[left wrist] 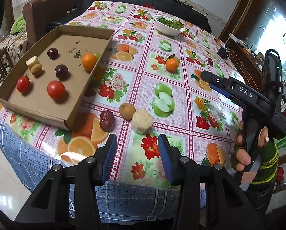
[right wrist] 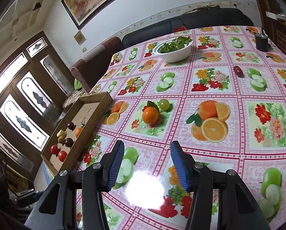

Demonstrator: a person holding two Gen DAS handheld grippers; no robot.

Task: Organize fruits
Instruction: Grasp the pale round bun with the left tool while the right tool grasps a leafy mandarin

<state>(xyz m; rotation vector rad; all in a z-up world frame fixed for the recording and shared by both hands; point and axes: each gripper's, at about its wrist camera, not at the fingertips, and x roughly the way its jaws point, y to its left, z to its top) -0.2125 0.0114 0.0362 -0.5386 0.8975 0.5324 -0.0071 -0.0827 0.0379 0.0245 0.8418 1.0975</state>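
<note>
Left gripper (left wrist: 137, 155) and right gripper (right wrist: 147, 164) both hang part-open, holding nothing.

Table (left wrist: 181, 103): cardboard tray (left wrist: 81, 99), salad bowl (left wrist: 167, 28), loose fruit.

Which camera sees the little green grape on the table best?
The right wrist view: the green grape sits in plain sight just behind the orange. In the left wrist view that orange hides it, so no grape shows there.
</note>
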